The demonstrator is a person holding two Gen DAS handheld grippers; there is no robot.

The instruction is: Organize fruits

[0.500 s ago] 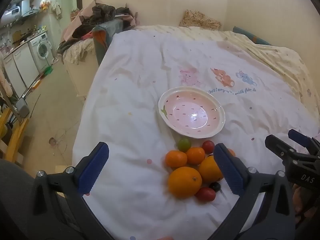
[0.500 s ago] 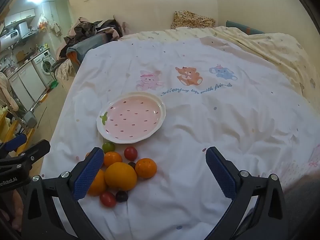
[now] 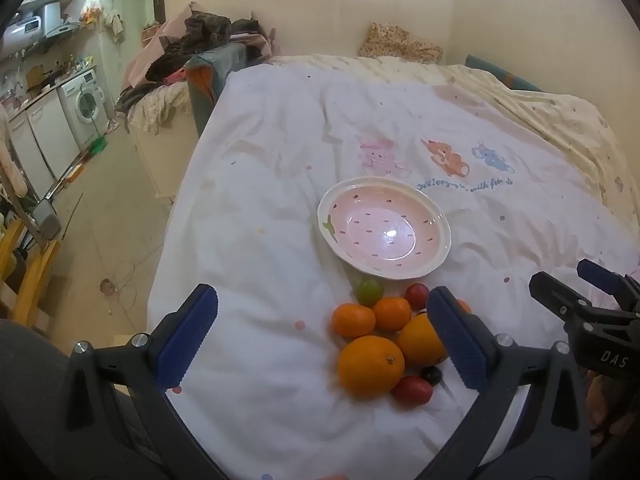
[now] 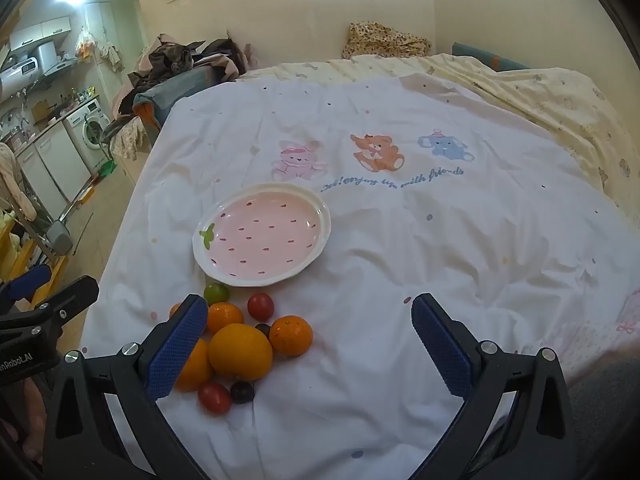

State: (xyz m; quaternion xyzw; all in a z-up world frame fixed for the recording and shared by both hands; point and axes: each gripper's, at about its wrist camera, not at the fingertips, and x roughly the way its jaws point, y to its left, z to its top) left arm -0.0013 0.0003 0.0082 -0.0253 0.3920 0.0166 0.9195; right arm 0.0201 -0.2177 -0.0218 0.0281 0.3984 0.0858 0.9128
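An empty pink strawberry-print plate [image 3: 436, 252] [image 4: 320, 240] lies on the white bedspread. Just in front of it sits a pile of fruit: large oranges [image 3: 370, 366] [image 4: 240, 352], small tangerines [image 3: 353, 320] [image 4: 291, 335], red cherry tomatoes [image 3: 412, 390] [image 4: 260, 306], a green one [image 3: 369, 290] [image 4: 216, 293] and a dark one [image 4: 242, 392]. My left gripper [image 3: 324, 344] is open above the bed, its right finger over the pile. My right gripper [image 4: 308, 344] is open and empty, its left finger over the pile's left side.
The bed's left edge drops to a floor with a washing machine [image 3: 86, 104], cabinets and a yellow frame [image 3: 24, 280]. Clothes are heaped on a sofa [image 3: 200, 52] at the bed's far left. A yellow sheet and pillow [image 4: 384, 40] lie at the back.
Both views have shifted very slightly; the fruit and plate have not moved and both grippers stay open.
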